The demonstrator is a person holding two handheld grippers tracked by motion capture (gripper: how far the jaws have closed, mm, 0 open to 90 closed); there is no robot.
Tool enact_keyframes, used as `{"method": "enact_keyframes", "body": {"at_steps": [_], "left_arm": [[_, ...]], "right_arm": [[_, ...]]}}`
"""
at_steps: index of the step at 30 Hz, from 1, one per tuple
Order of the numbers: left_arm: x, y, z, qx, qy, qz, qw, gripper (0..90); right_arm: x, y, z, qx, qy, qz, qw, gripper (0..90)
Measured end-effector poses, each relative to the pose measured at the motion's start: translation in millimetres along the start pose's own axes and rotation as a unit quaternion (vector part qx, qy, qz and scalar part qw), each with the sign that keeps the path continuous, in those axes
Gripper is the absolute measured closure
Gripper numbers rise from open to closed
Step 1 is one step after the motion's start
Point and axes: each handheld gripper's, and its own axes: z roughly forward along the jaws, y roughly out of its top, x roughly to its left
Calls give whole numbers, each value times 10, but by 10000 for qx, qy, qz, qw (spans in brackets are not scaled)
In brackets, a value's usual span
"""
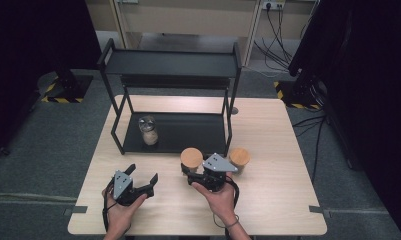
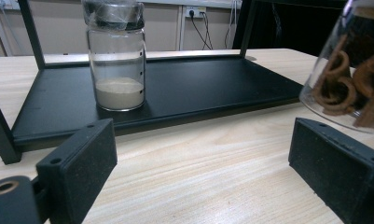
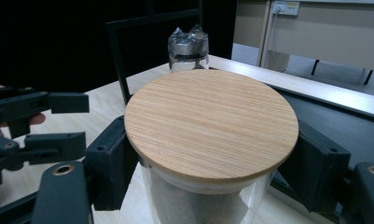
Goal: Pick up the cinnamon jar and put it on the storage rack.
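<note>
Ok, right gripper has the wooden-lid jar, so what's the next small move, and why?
Probably carry the jar toward the rack's lower shelf and set it beside the foil-topped jar. The right gripper is shut on it just under the lid, bare shelf lies right of that jar, and the left gripper is open and out of the path.
</note>
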Motion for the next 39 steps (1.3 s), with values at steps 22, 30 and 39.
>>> {"method": "enact_keyframes", "body": {"at_steps": [22, 30, 39], "left_arm": [[-8, -1, 0, -5, 9, 17, 10000, 70], [-12, -1, 1, -6, 12, 25, 10000, 70], [-12, -1, 1, -7, 6, 24, 10000, 69]], "right_arm": [[-106, 242, 253, 27, -221, -8, 9998, 262], [-164, 299, 337, 17, -303, 70, 9995, 262], [-195, 337, 446, 45, -368, 113, 9993, 262]]}}
